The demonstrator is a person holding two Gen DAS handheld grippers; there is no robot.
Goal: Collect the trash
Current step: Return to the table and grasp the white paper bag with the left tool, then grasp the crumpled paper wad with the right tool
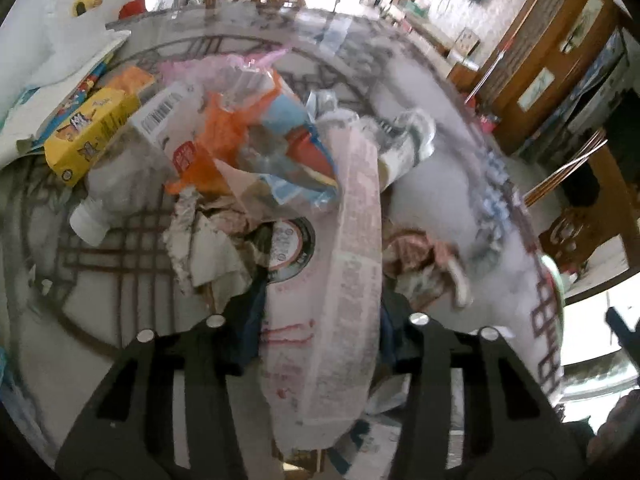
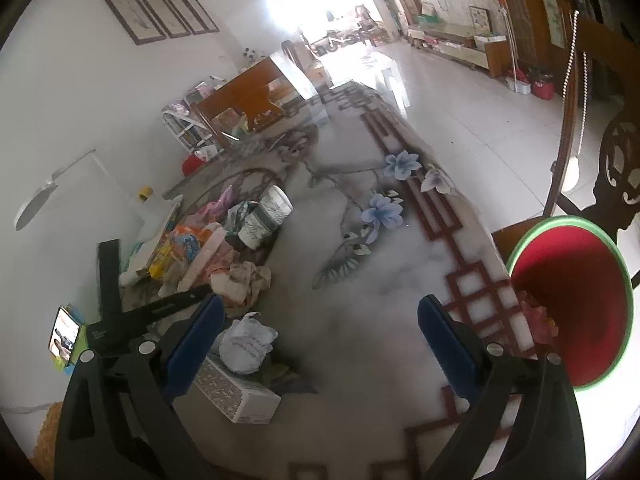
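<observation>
Your left hand-held gripper [image 1: 316, 344] pinches a pale pink printed wrapper [image 1: 344, 264] over the trash pile [image 1: 240, 168]. Your right hand-held gripper [image 2: 320, 336], spread empty, hangs above bare table [image 2: 360, 320]; the red bin [image 2: 576, 300] sits just past the table's right edge.

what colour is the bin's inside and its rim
Red inside, green rim on the bin; clearest in the right wrist view.

My left gripper [image 1: 316, 344] has matte black slotted arms, each carrying two round silver screws. My right gripper [image 2: 320, 344] matches it, with blue pads [image 2: 194, 344] lining the fingers beside those screws.
</observation>
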